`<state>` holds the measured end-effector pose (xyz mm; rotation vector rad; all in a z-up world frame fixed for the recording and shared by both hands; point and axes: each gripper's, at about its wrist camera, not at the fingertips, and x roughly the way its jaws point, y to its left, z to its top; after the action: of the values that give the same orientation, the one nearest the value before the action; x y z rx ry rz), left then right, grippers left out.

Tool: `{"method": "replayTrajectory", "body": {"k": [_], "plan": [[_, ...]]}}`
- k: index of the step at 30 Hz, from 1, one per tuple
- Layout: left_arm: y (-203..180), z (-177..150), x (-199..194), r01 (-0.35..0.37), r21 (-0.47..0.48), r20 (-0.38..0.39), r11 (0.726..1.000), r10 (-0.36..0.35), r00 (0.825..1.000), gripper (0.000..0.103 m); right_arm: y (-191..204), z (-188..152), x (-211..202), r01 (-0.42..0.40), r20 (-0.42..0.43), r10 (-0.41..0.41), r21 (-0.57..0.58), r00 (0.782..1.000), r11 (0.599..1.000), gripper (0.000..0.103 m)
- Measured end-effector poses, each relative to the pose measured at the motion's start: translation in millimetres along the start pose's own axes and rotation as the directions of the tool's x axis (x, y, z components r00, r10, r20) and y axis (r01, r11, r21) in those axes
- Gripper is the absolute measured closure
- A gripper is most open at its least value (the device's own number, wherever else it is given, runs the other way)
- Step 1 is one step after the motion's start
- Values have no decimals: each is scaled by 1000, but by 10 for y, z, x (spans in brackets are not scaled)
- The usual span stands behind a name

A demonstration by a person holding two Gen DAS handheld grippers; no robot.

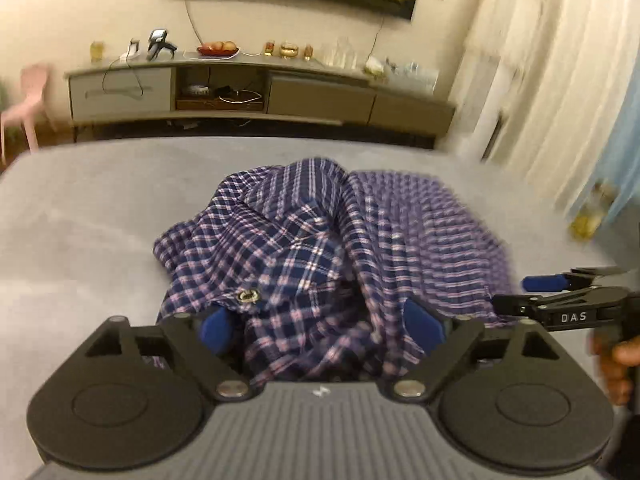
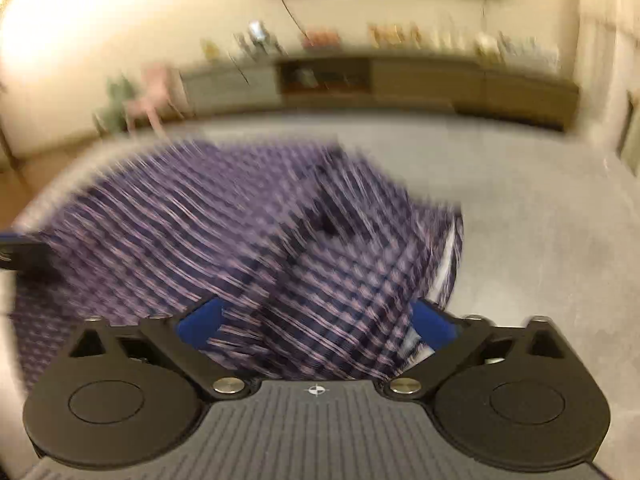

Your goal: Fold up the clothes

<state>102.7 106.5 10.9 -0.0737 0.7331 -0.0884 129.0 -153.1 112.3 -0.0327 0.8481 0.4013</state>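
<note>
A blue, white and pink checked shirt (image 1: 304, 240) lies crumpled in a heap on the grey bed (image 1: 88, 216). My left gripper (image 1: 320, 328) is low over its near edge. Its blue pads (image 1: 216, 330) stand apart with bunched cloth between them, and they do not look pressed on it. In the right wrist view the same shirt (image 2: 224, 232) is blurred. My right gripper (image 2: 316, 328) has its jaws wide apart over the shirt's near right part, with cloth lying between them. The right gripper (image 1: 560, 284) also shows at the far right of the left wrist view, held by a hand (image 1: 616, 360).
Beyond the bed's far edge stands a long low sideboard (image 1: 256, 92) with a fruit plate, jars and cables. A pink chair (image 1: 28, 96) is at the left and white curtains (image 1: 540, 80) at the right. Bare bed cover (image 2: 540, 240) lies right of the shirt.
</note>
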Motion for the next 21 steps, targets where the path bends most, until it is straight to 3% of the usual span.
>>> {"method": "replayTrajectory", "body": {"k": [1, 2, 3, 6, 8, 10, 11, 12, 13, 15, 16, 17, 19, 21], "plan": [[4, 46, 94, -21, -1, -13, 1000, 21, 1000, 91, -13, -6, 125, -16, -45, 16, 5, 999, 1000, 89], [47, 124, 80, -37, -25, 9, 999, 37, 999, 91, -34, -15, 176, -38, -60, 39, 20, 997, 999, 97], [109, 215, 16, -48, -62, 48, 997, 51, 998, 92, -55, -15, 124, -52, -36, 53, 29, 998, 998, 101], [259, 387, -639, -8, -99, 214, 995, 29, 976, 92, -58, 12, -541, -93, 170, 90, 9, 981, 996, 103], [360, 251, -895, 51, -80, 173, 995, -36, 984, 91, -31, -99, -1108, -219, 242, 216, -17, 946, 976, 103], [456, 84, -1100, 110, -61, 106, 992, -103, 989, 81, 99, -283, -1305, -318, 139, 331, -106, 933, 942, 103], [499, -37, -1076, 153, -51, 22, 987, -152, 988, 76, 171, -376, -1369, -363, 72, 377, -151, 923, 919, 103], [531, -167, -1026, 150, -46, -38, 988, -152, 988, 71, 239, -436, -1365, -369, 13, 378, -191, 926, 910, 102], [558, -292, -992, 123, -41, -74, 992, -126, 989, 70, 263, -415, -1325, -345, -1, 352, -207, 936, 916, 98], [605, -379, -1036, 45, -60, -56, 997, -48, 997, 56, 243, -252, -1233, -284, 33, 295, -191, 955, 940, 68], [630, -365, -1103, 28, -92, -17, 995, -29, 999, 44, 208, -103, -1157, -255, 78, 270, -158, 960, 954, 30], [639, -324, -1153, 33, -120, 22, 992, -30, 999, 38, 175, 52, -1069, -229, 126, 244, -124, 961, 965, 4], [625, -202, -1160, 53, -150, 78, 987, -42, 996, 23, 116, 347, -773, -198, 158, 203, -44, 966, 979, 3], [579, -11, -959, 55, -136, 81, 989, -44, 996, 12, 173, 589, -307, -241, 108, 235, 46, 966, 969, 3]]}}
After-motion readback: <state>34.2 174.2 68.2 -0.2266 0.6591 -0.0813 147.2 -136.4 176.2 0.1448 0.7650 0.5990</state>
